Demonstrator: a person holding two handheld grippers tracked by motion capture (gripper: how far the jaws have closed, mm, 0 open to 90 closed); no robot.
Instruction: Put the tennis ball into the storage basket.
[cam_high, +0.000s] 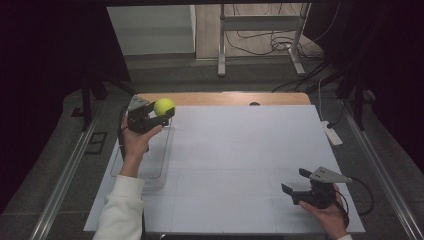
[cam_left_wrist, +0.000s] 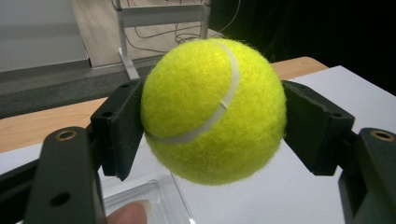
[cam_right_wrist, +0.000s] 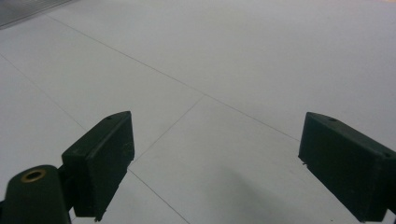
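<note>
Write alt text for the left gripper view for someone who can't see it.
A yellow tennis ball is clamped between the left gripper's two black jaws, held above a white table. A clear plastic tray lies below it, with a fingertip at the bottom edge.

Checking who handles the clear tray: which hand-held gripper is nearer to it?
Left. The left hand-held gripper, holding the tennis ball, hovers above the clear tray; the right hand-held gripper is across the table.
</note>
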